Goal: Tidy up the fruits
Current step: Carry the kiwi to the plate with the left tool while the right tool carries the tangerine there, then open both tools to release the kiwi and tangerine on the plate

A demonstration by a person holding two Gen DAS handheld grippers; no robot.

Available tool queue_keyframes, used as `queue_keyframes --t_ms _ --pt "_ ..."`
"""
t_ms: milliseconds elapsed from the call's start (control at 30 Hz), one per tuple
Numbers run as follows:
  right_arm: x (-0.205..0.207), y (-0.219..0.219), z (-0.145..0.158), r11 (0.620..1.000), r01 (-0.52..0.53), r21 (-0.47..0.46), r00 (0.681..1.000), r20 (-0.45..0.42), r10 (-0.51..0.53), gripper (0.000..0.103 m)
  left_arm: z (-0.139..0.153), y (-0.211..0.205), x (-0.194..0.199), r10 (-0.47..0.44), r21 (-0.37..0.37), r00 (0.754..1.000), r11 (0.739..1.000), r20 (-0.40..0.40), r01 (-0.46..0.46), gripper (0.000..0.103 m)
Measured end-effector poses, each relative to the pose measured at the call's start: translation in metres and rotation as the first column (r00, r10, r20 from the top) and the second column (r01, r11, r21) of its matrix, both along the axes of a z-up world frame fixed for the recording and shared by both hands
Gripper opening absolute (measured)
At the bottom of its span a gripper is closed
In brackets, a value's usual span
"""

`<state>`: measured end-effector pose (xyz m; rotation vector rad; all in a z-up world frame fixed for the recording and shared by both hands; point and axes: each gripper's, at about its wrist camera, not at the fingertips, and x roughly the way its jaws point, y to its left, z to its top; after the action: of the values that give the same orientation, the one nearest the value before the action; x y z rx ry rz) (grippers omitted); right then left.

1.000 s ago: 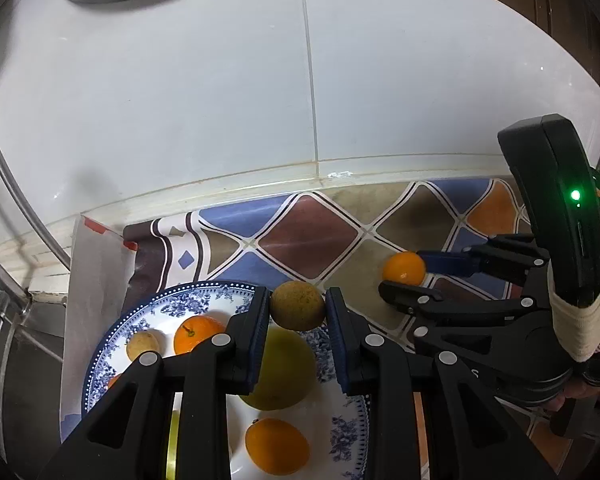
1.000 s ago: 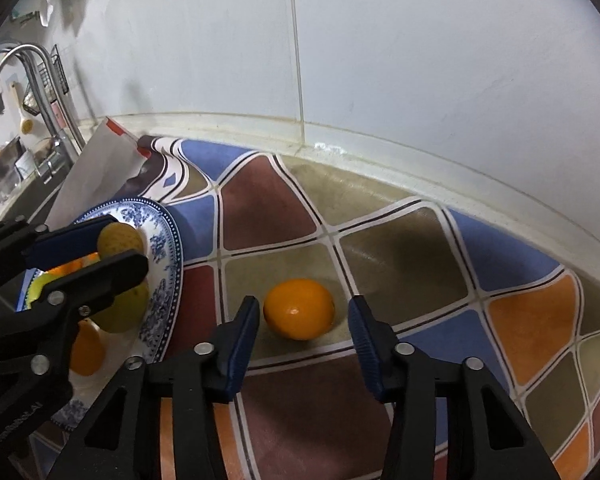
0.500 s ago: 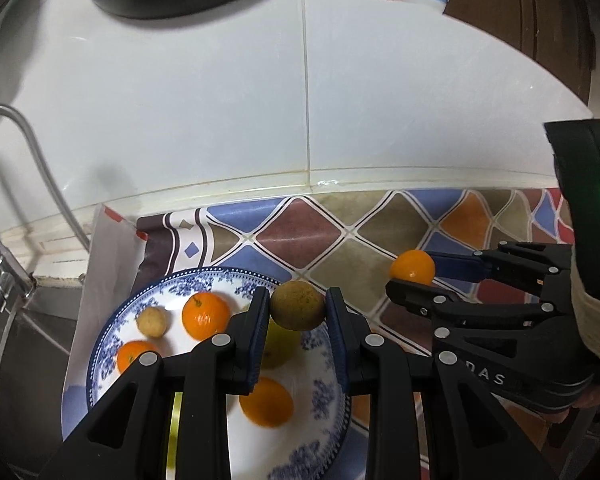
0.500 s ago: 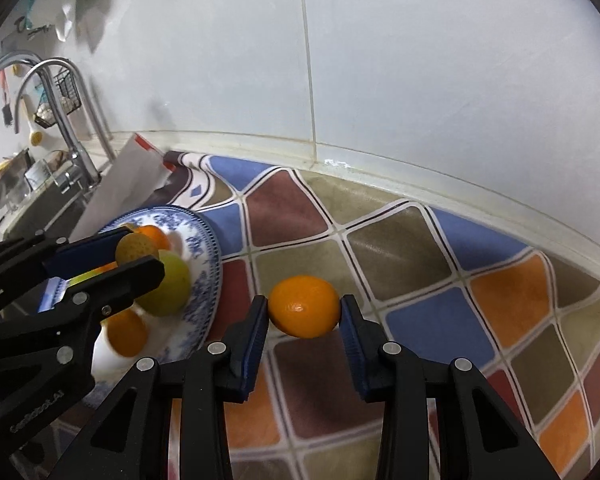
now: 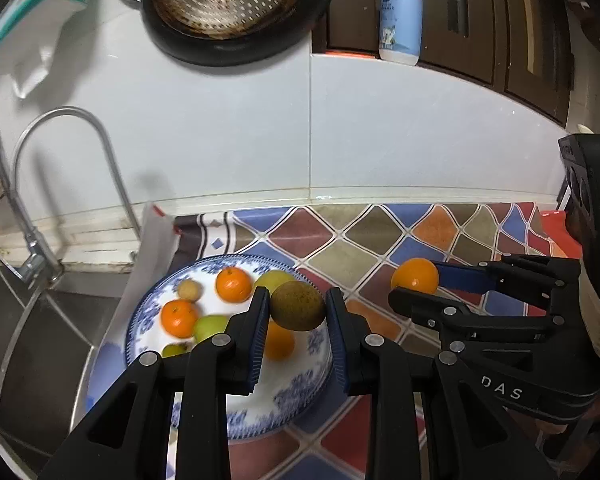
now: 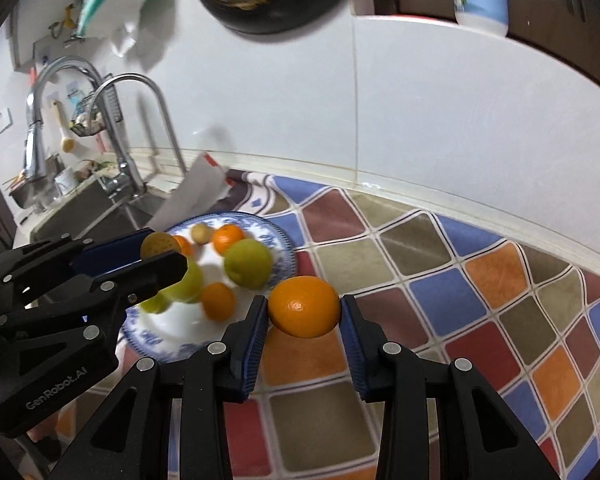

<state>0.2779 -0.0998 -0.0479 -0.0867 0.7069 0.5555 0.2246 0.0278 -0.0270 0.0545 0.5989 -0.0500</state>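
Observation:
My left gripper [image 5: 297, 307] is shut on a brown-green round fruit [image 5: 297, 305] and holds it above the blue-and-white plate [image 5: 300, 400]. The plate holds several oranges and green fruits, such as an orange [image 5: 233, 284]. My right gripper [image 6: 305, 312] is shut on an orange [image 6: 304, 306] and holds it above the patterned mat [image 6: 440, 292], right of the plate [image 6: 156, 336]. In the left wrist view the right gripper [image 5: 416, 285] with its orange [image 5: 415, 276] sits to the right. In the right wrist view the left gripper [image 6: 162, 254] with its fruit [image 6: 160, 245] is at left.
A sink [image 5: 28, 328] with a curved tap [image 5: 60, 160] lies left of the plate. A white tiled wall [image 5: 300, 140] stands behind the counter. A dark pan [image 5: 236, 4] and a soap bottle [image 5: 400, 16] sit on the ledge above. A white paper [image 6: 196, 196] leans by the sink.
Both grippers have risen away from the counter, each carrying its fruit. The right gripper closed on the orange and lifted it off the mat. More of the plate and sink shows.

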Motion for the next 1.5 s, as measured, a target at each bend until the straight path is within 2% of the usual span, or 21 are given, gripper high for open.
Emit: queue_keyframes --t_ms 333,633,967,1267,1500 --pt "-0.043 0.017 0.008 0.999 -0.031 0.016 0.999 0.013 0.031 0.037 -0.001 0.026 -0.049 0.054 -0.003 0.999 0.999 -0.003 -0.054 0.029" --pt "-0.066 0.044 0.005 0.998 -0.055 0.010 0.999 0.001 0.055 0.037 -0.011 0.052 -0.069 0.060 0.016 0.998 0.998 -0.026 -0.060 0.029" --pt "-0.060 0.076 -0.011 0.999 -0.050 -0.013 0.998 -0.037 0.049 0.037 -0.025 0.080 -0.057 0.005 0.029 0.999 1.000 -0.050 -0.004 0.029" --pt "-0.037 0.092 -0.029 0.996 -0.068 -0.049 0.995 -0.071 0.064 0.037 -0.043 0.078 -0.029 -0.086 0.000 0.993 0.996 -0.085 0.086 0.029" --pt "-0.015 0.094 -0.041 0.995 -0.077 -0.065 0.993 -0.094 0.070 0.037 -0.052 0.076 -0.008 -0.110 -0.021 0.988 0.994 -0.105 0.108 0.029"
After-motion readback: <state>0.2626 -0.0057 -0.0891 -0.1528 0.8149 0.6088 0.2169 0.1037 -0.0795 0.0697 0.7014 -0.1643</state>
